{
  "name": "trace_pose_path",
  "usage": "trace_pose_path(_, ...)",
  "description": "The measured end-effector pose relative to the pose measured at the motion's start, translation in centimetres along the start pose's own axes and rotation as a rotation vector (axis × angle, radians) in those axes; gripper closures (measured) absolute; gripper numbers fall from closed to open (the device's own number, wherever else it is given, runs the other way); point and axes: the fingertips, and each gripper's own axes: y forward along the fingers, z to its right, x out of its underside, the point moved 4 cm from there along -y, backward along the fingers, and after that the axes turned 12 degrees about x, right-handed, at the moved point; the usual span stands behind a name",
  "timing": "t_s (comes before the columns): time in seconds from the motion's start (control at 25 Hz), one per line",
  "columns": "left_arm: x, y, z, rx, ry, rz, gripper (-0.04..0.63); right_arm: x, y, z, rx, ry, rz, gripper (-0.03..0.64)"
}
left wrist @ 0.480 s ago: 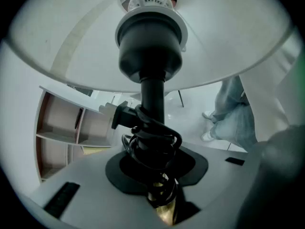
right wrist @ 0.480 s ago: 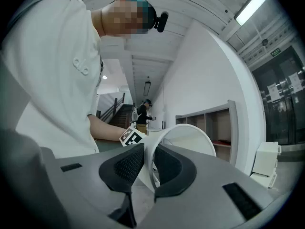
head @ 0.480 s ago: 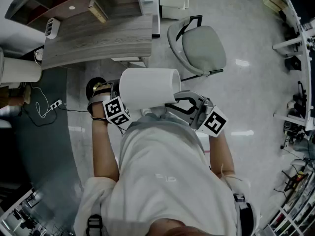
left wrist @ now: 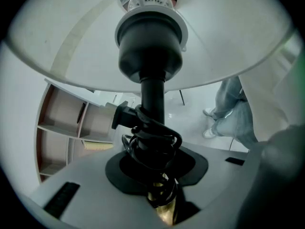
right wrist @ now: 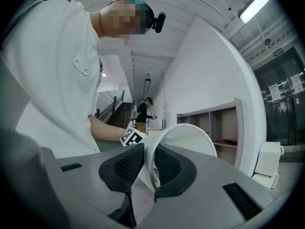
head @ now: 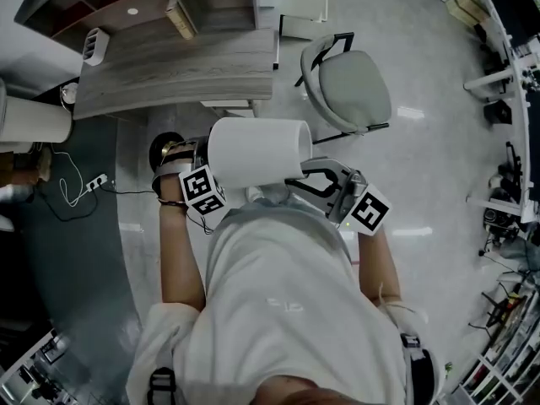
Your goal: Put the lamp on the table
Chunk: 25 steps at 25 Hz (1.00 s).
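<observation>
I had the lamp (head: 257,150) up in the air in front of my chest, lying roughly on its side, its dark round base (head: 164,152) toward my left and the white lampshade (head: 253,146) opening toward my right. It sat above the pale floor (head: 422,167), near the wood-grain bench (head: 169,70) but not on it. A grey chair (head: 354,87) stood just beside the bench's end.

My left gripper (left wrist: 157,175) was closed on the lamp's black stem (left wrist: 152,92), low down where the black cord (left wrist: 152,137) was wound round it, with the plug (left wrist: 121,116) sticking out to one side. The underside of the lampshade filled the top of the left gripper view, and open shelving (left wrist: 62,128) showed beyond.

My right gripper (right wrist: 145,168) was pinched on the lampshade's thin rim, one pad outside the wall and one inside
</observation>
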Motion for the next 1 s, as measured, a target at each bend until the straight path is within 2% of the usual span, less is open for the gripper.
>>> trace_pose_path(0.24, 3.1, 1.0, -0.3, 0.012, 0.014, 0.033, 0.471, 0.2, 3.4, -1.3, 0.020, 0.004, -0.026, 0.523)
trace_pose_path(0.48, 4.0, 2.7, -1.4, 0.030, 0.017, 0.052, 0.471, 0.9, 5.2, -0.3, 0.035, -0.003, -0.047, 0.522)
trace_pose_path(0.72, 2.4, 5.0, -4.5, 0.046, 0.003, 0.037, 0.471, 2.0, 5.3, 4.4, 0.019, 0.020, -0.046, 0.520)
trace_pose_path(1.0, -1.5, 7.8, -10.1, 0.055, -0.047, 0.011, 0.471, 2.9, 4.5, 13.2, -0.034, 0.044, -0.057, 0.520)
